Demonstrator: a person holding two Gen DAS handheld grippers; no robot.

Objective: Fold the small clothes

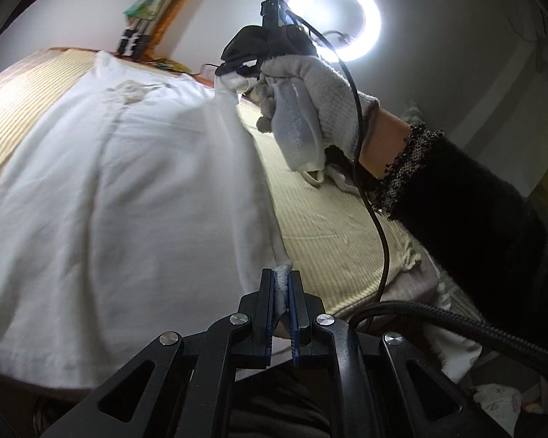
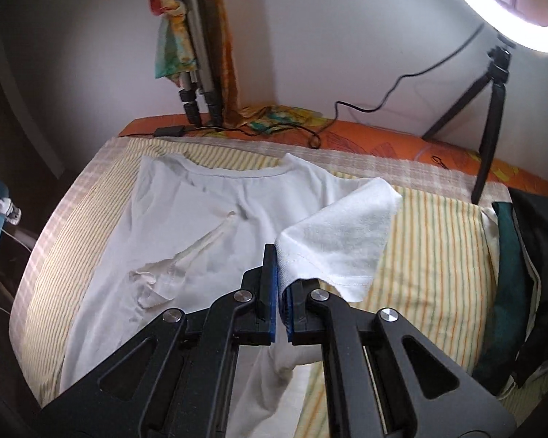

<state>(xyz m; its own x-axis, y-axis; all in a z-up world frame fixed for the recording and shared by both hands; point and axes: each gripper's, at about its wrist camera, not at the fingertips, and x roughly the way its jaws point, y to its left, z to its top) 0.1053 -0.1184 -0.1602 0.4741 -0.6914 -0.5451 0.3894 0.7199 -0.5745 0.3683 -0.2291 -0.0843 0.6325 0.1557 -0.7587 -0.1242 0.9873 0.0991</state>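
Both grippers pinch white shirt; only L view shows gloved hand.

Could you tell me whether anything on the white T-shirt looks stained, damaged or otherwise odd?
Yes: the white T-shirt carries a crumpled, glossy patch on its chest, with a pale streak running up toward the collar. It looks like a stain or puckered print; which, I cannot tell.
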